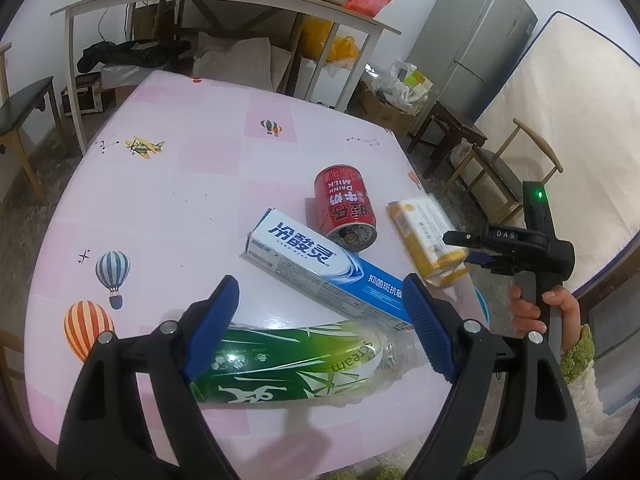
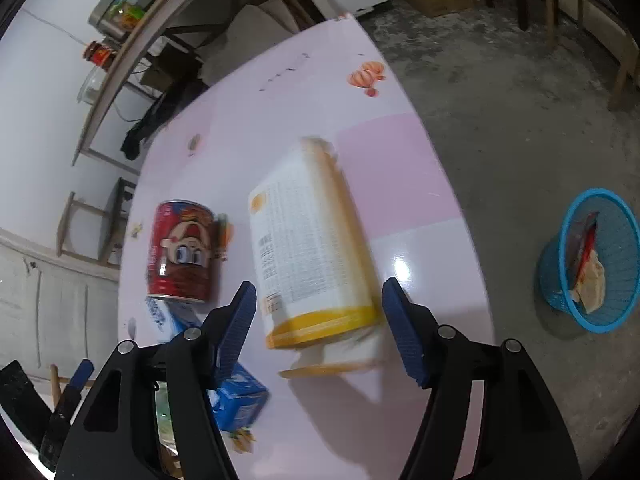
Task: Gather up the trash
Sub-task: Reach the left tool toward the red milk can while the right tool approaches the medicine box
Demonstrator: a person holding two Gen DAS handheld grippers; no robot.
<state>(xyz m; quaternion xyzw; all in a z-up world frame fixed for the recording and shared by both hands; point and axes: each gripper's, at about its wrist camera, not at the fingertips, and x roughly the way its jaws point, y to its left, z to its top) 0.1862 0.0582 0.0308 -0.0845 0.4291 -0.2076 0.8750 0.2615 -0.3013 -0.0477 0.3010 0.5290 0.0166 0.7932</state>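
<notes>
While four pieces of trash lie on the pink table (image 1: pixel 192 184), both grippers are held spread over them.

Left gripper (image 1: pixel 320 320) is seen with blue pads wide apart, straddling a green-labelled clear bottle (image 1: pixel 296 364) lying on its side at the near edge; no pad pressing is seen. Right gripper (image 2: pixel 320 328) is also spread, pads either side of the yellow-and-white box (image 2: pixel 308 248), not touching it; box end flap is hanging open, print is blurred. Red can (image 1: pixel 344 208) with a cartoon face is lying on its side beside the box. Blue-and-white toothpaste box (image 1: pixel 320 264) is laid between can and bottle. Blue basket (image 2: pixel 592 260) with scraps is seen on the floor, well apart from the table.
</notes>
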